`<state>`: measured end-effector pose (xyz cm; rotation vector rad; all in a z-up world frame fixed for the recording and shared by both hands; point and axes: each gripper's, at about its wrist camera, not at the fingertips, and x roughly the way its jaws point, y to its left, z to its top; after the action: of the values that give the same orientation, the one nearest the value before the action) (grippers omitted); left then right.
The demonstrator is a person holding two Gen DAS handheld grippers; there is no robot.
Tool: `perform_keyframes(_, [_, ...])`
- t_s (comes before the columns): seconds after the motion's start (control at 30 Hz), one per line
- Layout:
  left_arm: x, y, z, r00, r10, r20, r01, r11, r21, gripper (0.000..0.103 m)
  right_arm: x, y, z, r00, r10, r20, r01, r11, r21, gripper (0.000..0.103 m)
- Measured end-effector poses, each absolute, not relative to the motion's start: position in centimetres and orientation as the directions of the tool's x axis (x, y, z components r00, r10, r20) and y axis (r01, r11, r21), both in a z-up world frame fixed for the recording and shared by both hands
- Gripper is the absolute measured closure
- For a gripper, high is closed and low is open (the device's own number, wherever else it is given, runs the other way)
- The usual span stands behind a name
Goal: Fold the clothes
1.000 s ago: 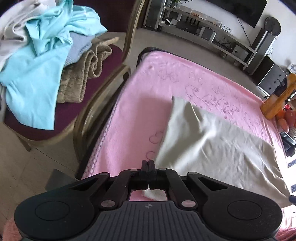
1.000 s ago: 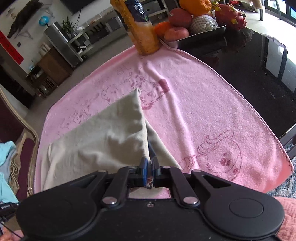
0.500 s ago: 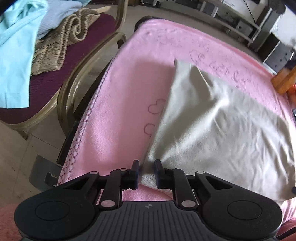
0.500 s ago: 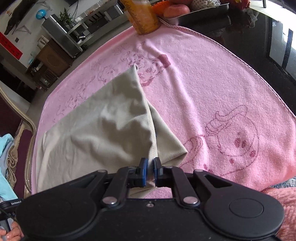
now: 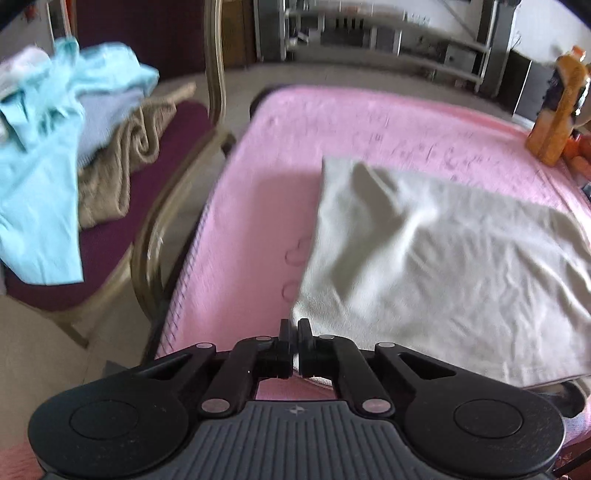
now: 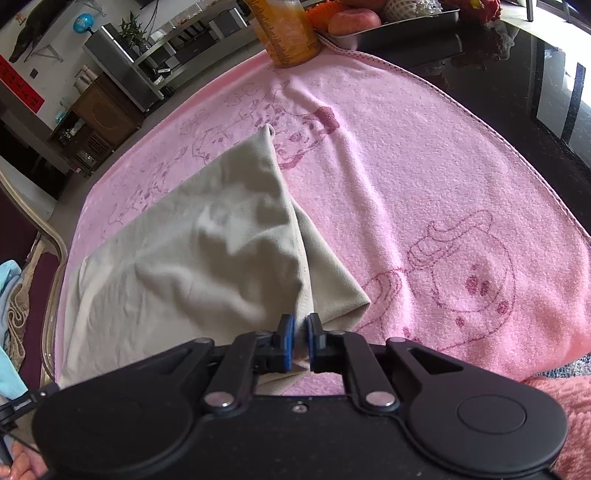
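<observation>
Grey cloth [image 5: 436,258] lay part-folded on the pink towel [image 5: 258,206] covering the table. Left gripper [image 5: 294,334] was pinched on the cloth's near-left corner. Right gripper [image 6: 300,328] was clamped on the cloth's near-right edge, fabric visible between its blue pads [image 6: 286,341]. Cloth judged thin, limp and light; it would sag and crease. Best held at corners or hems.

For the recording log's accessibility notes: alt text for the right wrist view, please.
The right gripper is shut on the near corner of a folded beige cloth lying on a pink towel. An orange bottle and a tray of fruit stand at the towel's far edge.
</observation>
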<state>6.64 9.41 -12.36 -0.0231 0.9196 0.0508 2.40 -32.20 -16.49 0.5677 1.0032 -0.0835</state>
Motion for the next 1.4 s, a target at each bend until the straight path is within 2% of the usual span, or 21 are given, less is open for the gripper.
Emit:
perform_keyframes(0.17, [6.4,12.1,-10.2,0.614,-0.078,-0.786,-0.11,0.977,-0.183,0.102,1.7,-32.8,-15.0,0.589,0.215,-0.779,0.339,0.81,0.479,0.098])
perform_keyframes(0.3, [6.9,12.5,-9.3,0.62,-0.125,-0.775,-0.128,0.958,-0.257,0.102,0.9,-34.1,-13.0,0.627,0.242,-0.74,0.354,0.758,0.548,0.098])
perform_keyframes(0.43, [7.5,11.6,-11.0,0.554,-0.083,-0.828,-0.135,0.973,-0.188,0.102,1.1,-34.4,-13.0,0.595,0.184,-0.782,0.379,0.794,0.475,0.098])
perform_keyframes(0.6, [8.6,8.4,-15.9,0.444,0.072,-0.893,-0.088,0.995,0.036,0.1,2.7,-31.7,-15.3,0.476,0.078,-0.876,0.341,0.902,0.266,0.097])
perform_keyframes(0.67, [8.4,7.7,-15.3,0.462,0.111,-0.88,-0.073,0.994,0.087,0.096,2.9,-30.4,-15.4,0.452,0.021,-0.892,0.308,0.935,0.178,0.093])
perform_keyframes(0.73, [8.0,7.6,-14.1,0.49,0.143,-0.86,-0.08,0.99,0.119,0.095,2.6,-30.5,-14.8,0.464,0.016,-0.886,0.316,0.931,0.182,0.089])
perform_keyframes(0.87, [8.5,8.9,-11.0,0.563,0.094,-0.821,-0.096,0.994,0.048,0.094,2.5,-31.8,-11.3,0.556,0.112,-0.824,0.311,0.891,0.33,0.088])
perform_keyframes(0.97, [9.9,9.1,-8.6,0.617,0.043,-0.785,-0.079,0.997,-0.008,0.093,3.6,-31.9,-7.4,0.664,0.173,-0.727,0.23,0.878,0.419,0.083])
perform_keyframes(1.1, [13.4,9.0,-6.5,0.666,-0.002,-0.746,-0.056,0.997,-0.052,0.092,7.0,-31.8,-3.5,0.763,0.212,-0.611,0.14,0.868,0.476,0.082])
perform_keyframes(1.17, [15.5,9.1,-6.4,0.675,-0.026,-0.737,-0.039,0.997,-0.071,0.083,8.9,-31.6,-2.7,0.792,0.193,-0.579,0.119,0.882,0.457,0.082])
perform_keyframes(1.3, [20.0,9.3,-8.9,0.644,-0.032,-0.765,-0.048,0.996,-0.081,0.082,13.2,-32.0,-5.6,0.796,0.149,-0.586,0.143,0.895,0.422,0.079])
perform_keyframes(1.4, [22.4,10.3,-12.0,0.599,-0.042,-0.8,-0.093,0.988,-0.122,0.082,16.3,-33.1,-10.5,0.736,0.121,-0.666,0.22,0.888,0.405,0.077])
